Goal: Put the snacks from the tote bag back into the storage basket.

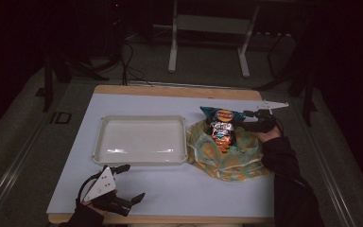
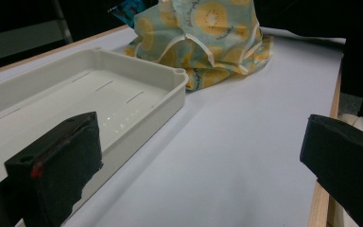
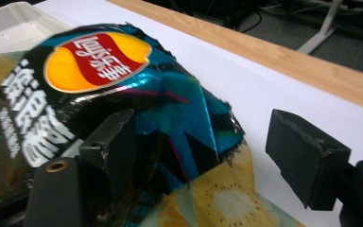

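Dim room, dark floor with cables and the pale legs of a stand beyond the table.

High view. White table top with a wooden edge. Item: shallow white rectangular plastic tray, empty, left of centre. Item: yellow-and-pale-blue fruit-print cloth bag, crumpled, just right of the tray and touching its right rim. Item: glossy teal-and-black crisp packet with a red-and-yellow logo, lying on top of the cloth bag, its top end pointing away from the person. Item: left gripper, held low at the near left edge of the table, jaws spread wide, nothing between them, grey three-cornered plate on top. Item: right gripper, held by a dark-sleeved arm from the right, at the far right corner of the packet; whether it grips cannot be told from this angle.

Left gripper view. Two black jaws far apart, empty, over bare white table top. Tray to the left, running away from the camera. Cloth bag beyond it, heaped against the tray's far corner; a sliver of the packet behind it.

Right gripper view. Jaws well apart. Crisp packet lies against the left jaw; the right jaw stands clear of it over white table. No closed hold on it. Cloth bag under the packet; tray corner at top left.
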Motion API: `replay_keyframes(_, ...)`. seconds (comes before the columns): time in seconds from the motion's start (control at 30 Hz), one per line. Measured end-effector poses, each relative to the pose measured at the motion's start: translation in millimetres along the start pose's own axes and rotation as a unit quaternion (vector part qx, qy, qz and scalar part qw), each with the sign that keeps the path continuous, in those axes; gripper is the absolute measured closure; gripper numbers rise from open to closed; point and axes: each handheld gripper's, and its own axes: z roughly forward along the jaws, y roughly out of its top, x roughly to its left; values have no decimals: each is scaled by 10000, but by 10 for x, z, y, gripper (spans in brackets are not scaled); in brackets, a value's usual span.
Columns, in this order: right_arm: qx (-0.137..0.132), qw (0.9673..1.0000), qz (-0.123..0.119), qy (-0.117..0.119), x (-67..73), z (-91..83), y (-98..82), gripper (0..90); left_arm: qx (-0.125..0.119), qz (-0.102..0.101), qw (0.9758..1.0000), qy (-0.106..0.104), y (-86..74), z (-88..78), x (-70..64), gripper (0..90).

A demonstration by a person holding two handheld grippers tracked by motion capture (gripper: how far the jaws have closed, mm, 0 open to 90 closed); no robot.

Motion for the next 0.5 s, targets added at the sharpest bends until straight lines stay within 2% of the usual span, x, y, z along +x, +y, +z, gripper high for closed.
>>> replay_keyframes(0.07,26,9999,83,87,-23,18,-31,325,-9,-11,10000,-3,-1,-1,0,3)
replay_keyframes(0.1,46,9999,98,119,-27,26,-42,326,-7,-7,10000,-9,-2,-2,-2,3)
replay_keyframes(0.23,123,9997,19,193,-14,34,-35,448,-9,-11,10000,-19,-2,-2,0,3)
replay_keyframes(0.33,173,9997,-43,195,-1,32,-7,587,-15,-21,10000,-18,-1,-2,2,3)
replay_keyframes(0.37,173,9997,-43,195,-1,32,-7,587,-10,-12,10000,-16,-1,-3,1,3)
replay_keyframes(0.4,239,9994,-111,204,12,33,11,751,-7,-5,10000,-15,-1,-5,-1,3)
replay_keyframes(0.43,278,9993,-129,207,21,32,21,840,-16,-5,10000,-16,-1,-6,-2,3)
replay_keyframes(0.47,278,9993,-129,207,21,32,21,840,-16,-5,10000,-16,-1,-6,-2,3)
replay_keyframes(0.5,297,9991,-168,262,35,22,40,891,-12,-4,10000,-12,-1,-6,-2,3)
